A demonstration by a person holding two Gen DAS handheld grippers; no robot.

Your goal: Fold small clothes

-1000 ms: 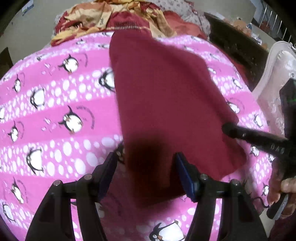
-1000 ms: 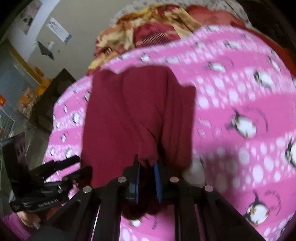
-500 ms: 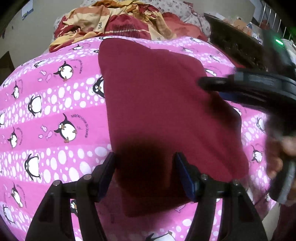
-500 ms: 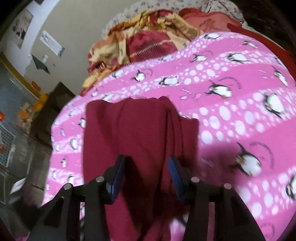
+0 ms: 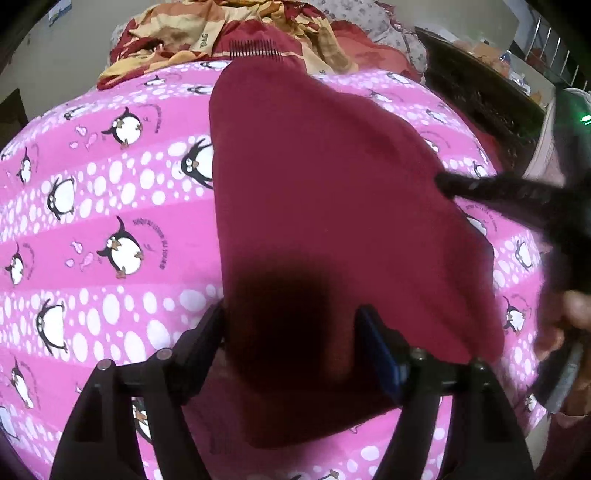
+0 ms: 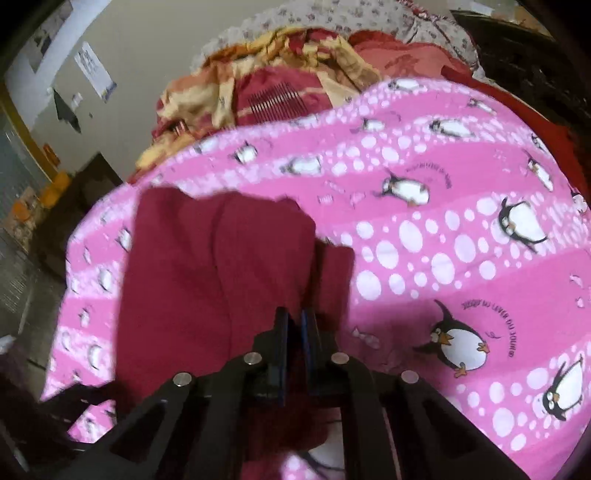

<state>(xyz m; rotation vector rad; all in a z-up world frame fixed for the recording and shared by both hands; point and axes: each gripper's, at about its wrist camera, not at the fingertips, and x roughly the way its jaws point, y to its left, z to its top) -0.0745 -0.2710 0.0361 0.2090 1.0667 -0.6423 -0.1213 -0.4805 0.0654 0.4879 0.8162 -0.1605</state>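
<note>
- A pink blanket (image 5: 110,206), printed with penguins and white dots, is covering the whole surface you are working over and filling most of both views.
- A dark red garment (image 5: 325,206) is lying on that blanket. In your left wrist view it is spreading from the centre up toward 12 o'clock and out toward 4 o'clock; in your right wrist view (image 6: 207,273) it is sitting left of centre, reaching toward 9 o'clock, with soft vertical creases running through it.
- A heap of red, yellow and orange bedding (image 5: 236,33) is resting beyond the blanket's far edge, at 12 o'clock in the left view and at 11 to 12 o'clock in the right view (image 6: 280,74).
- Your left gripper (image 5: 291,339) is sitting at 6 o'clock in its own view with its fingers spread wide apart. The near end of the garment is lying between them, under a dark shadow, and nothing is being pinched.
- Your right gripper (image 6: 293,325) is sitting at 6 o'clock in its own view with its fingers pressed nearly together, clenching a fold at the garment's right edge.
- In the left view that same right gripper (image 5: 447,182) is coming in blurred from 3 o'clock, its tip meeting the garment's right edge.
- Your right hand (image 5: 569,325) is showing, blurred, at 4 o'clock in the left view.
</note>
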